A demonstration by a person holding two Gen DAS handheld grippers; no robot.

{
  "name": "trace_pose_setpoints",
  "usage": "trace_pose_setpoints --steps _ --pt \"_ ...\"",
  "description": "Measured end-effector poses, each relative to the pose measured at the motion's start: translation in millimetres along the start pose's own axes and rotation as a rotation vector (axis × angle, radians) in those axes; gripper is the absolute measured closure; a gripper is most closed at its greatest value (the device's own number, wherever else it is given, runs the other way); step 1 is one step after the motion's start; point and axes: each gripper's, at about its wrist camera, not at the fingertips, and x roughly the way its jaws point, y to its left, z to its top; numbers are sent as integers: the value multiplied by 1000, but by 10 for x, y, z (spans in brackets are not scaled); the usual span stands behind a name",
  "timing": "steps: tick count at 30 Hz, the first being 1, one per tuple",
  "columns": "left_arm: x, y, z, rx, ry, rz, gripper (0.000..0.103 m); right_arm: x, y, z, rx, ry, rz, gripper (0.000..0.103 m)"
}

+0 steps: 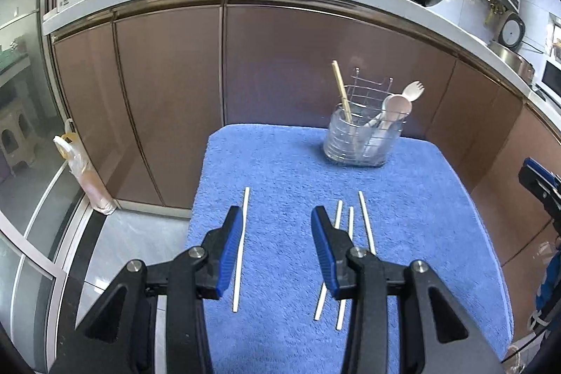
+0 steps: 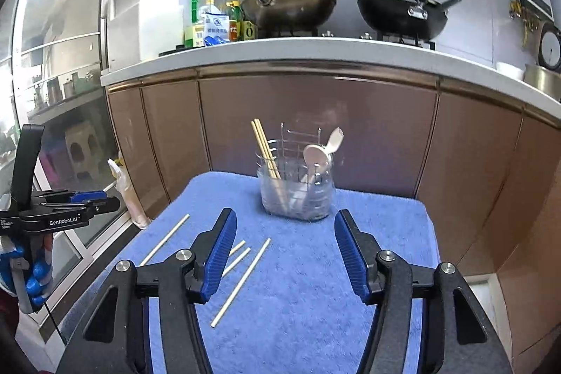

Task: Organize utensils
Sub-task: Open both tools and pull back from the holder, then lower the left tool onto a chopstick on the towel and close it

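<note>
Bright daylight, sharp centre, heavy fisheye bending, dark vignette corners.

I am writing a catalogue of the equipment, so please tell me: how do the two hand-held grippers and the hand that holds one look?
Both the left gripper and the right gripper have black plastic linkage arms with silver round pivot pins and two fingers with ribbed blue pads. Seen from the right wrist view, the left gripper's black body carries white "GenRobot.AI" lettering. The hand holding it wears a blue glove.
</note>
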Motion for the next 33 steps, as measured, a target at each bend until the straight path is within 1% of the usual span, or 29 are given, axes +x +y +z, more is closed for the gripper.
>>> trace_pose_setpoints --steps 3,5,12,21,26,30,33 --pt "20 -56 -15 13 -21 53 64 76 -65 -79 14 20 -12 45" --pt "37 -92 -20 25 -30 76 64 111 -89 -119 19 34 -18 45" --pt "126 -155 -52 65 -36 102 64 282 -159 -267 40 88 -28 45" --pt "366 -190 -52 82 0 91 64 555 -172 -368 48 151 -24 45" --pt "560 -201 -52 88 34 81 64 700 -179 -399 48 180 -19 45" --pt "768 -208 -61 85 94 48 64 834 -180 -432 50 205 -7 45" --pt "974 -211 -79 83 166 6 64 940 -176 -466 49 231 6 45"
